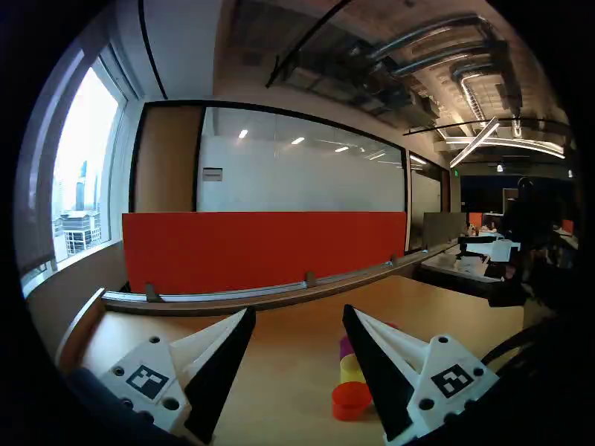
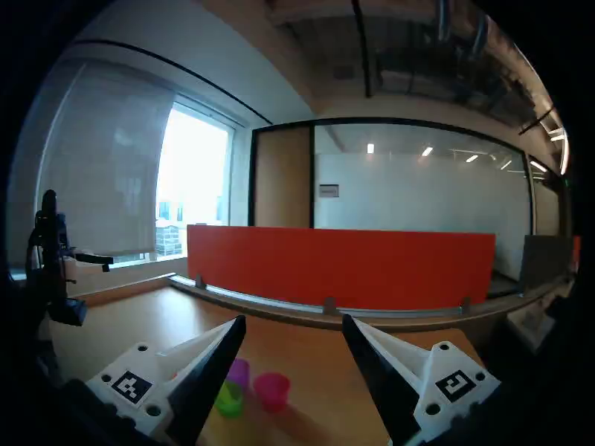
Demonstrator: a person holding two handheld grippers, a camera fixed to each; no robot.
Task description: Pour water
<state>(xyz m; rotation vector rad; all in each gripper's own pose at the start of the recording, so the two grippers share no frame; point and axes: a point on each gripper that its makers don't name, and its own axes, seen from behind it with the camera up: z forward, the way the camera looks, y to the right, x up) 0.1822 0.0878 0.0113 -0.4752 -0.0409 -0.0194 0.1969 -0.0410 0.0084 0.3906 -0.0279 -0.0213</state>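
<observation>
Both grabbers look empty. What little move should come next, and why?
Probably lower the right gripper toward the pink cup. Its jaws stand open and empty above the desk, and that cup stands upright just ahead, roughly between them, so it looks like the easiest one to reach first.

Red-orange divider (image 1: 260,249), pink cup (image 2: 271,389), green cup (image 2: 232,401), blk/wht fingers (image 2: 212,372) w/ checker tags (image 2: 131,386)

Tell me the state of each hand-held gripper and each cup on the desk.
left hand-held gripper: open, holding nothing
right hand-held gripper: open, holding nothing
pink cup: upright on the desk, contents unclear
green cup: upright, partly behind a finger
purple cup: upright, ungripped
orange cup: on the desk, ungripped
yellow cup: on the desk, ungripped
</observation>
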